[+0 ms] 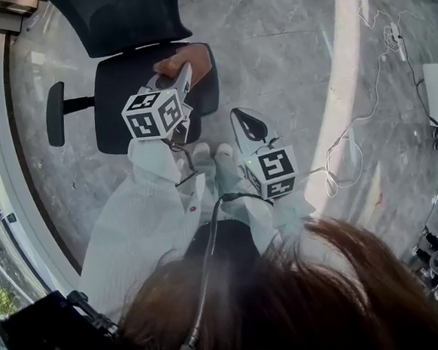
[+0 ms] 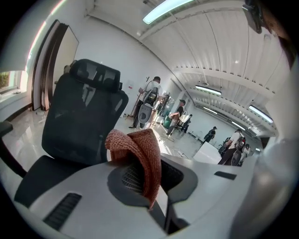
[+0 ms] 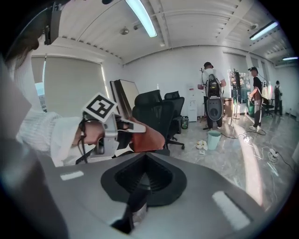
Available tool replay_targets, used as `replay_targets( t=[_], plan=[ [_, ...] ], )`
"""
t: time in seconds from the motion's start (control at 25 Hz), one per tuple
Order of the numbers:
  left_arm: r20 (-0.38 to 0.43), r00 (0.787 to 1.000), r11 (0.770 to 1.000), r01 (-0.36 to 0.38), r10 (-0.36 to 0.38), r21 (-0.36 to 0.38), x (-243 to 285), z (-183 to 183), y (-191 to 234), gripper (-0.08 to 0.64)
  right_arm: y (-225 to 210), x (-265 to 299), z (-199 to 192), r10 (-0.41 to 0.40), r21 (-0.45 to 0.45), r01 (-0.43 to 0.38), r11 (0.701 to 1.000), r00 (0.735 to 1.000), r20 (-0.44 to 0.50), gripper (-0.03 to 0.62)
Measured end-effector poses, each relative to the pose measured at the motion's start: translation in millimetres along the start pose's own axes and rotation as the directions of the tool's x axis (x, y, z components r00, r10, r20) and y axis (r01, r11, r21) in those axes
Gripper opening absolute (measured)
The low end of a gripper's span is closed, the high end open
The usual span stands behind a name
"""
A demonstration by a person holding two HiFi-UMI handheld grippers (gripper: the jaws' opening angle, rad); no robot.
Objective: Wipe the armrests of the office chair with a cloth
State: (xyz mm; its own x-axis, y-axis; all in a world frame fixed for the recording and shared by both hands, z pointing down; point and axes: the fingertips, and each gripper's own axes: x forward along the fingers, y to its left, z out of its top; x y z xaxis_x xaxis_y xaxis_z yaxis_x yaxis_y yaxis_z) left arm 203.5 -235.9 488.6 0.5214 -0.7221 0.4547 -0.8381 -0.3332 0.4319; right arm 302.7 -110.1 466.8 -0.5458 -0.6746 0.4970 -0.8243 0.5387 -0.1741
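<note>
The black office chair (image 1: 133,87) stands on the grey floor ahead of me, its backrest (image 1: 116,16) at the top. One armrest (image 1: 56,114) sticks out on its left side. My left gripper (image 1: 183,75) hovers over the seat's right side, shut on a rust-coloured cloth (image 1: 189,62). In the left gripper view the cloth (image 2: 140,156) folds over the shut jaws with the chair (image 2: 79,126) behind it. My right gripper (image 1: 239,116) hangs to the right of the chair, shut and empty. The right gripper view shows the left gripper (image 3: 122,126) and the cloth (image 3: 148,137).
Cables (image 1: 380,67) trail across the floor at the right. A window rail (image 1: 2,150) runs along the left. Another chair (image 3: 175,105), a pale bucket (image 3: 213,138) and standing people (image 3: 212,93) are farther off in the room.
</note>
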Motion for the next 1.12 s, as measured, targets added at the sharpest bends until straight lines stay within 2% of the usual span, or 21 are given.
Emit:
replay_targets(
  t=[0.12, 0.2, 0.28, 0.44, 0.52, 0.64, 0.84, 0.96, 1.12],
  plan=[
    [-0.01, 1.0, 0.998, 0.016, -0.017, -0.059, 51, -2, 19, 0.037, 0, 11, -10, 0.01, 0.006, -0.01, 1.0, 1.0, -0.026, 0.002],
    [-0.043, 0.999, 0.998, 0.004, -0.007, -0.065, 85, -10, 31, 0.037, -4, 14, -17, 0.003, 0.042, -0.002, 0.999, 0.999, -0.034, 0.002],
    [-0.12, 0.993, 0.997, -0.024, 0.016, -0.067, 111, -29, 46, 0.037, -6, 15, -26, 0.003, 0.073, 0.001, 0.997, 0.998, -0.055, 0.002],
    [-0.262, 0.963, 0.99, -0.097, 0.066, -0.105, 136, -66, 72, 0.037, -16, 21, -33, 0.017, 0.104, -0.01, 0.995, 0.998, -0.067, 0.002],
    [-0.312, 0.947, 0.986, -0.117, 0.075, -0.121, 135, -80, 76, 0.037, -23, 20, -33, 0.014, 0.109, -0.007, 0.994, 0.998, -0.06, 0.002],
    [-0.353, 0.934, 0.983, -0.108, 0.05, -0.146, 124, -93, 71, 0.037, -30, 18, -30, 0.011, 0.132, -0.005, 0.991, 0.999, -0.045, 0.002],
    [-0.414, 0.91, 0.992, -0.062, 0.011, -0.111, 82, -106, 46, 0.037, -24, 9, -15, 0.018, 0.132, -0.015, 0.991, 1.0, -0.018, 0.002],
    [-0.425, 0.905, 0.995, -0.023, -0.023, -0.101, 59, -127, 31, 0.037, -23, 14, -17, 0.018, 0.135, -0.017, 0.991, 1.0, -0.01, 0.002],
    [-0.413, 0.91, 0.995, -0.005, -0.035, -0.096, 19, -149, 8, 0.037, -13, 6, -15, 0.023, 0.138, -0.023, 0.99, 1.0, 0.006, 0.002]
  ],
)
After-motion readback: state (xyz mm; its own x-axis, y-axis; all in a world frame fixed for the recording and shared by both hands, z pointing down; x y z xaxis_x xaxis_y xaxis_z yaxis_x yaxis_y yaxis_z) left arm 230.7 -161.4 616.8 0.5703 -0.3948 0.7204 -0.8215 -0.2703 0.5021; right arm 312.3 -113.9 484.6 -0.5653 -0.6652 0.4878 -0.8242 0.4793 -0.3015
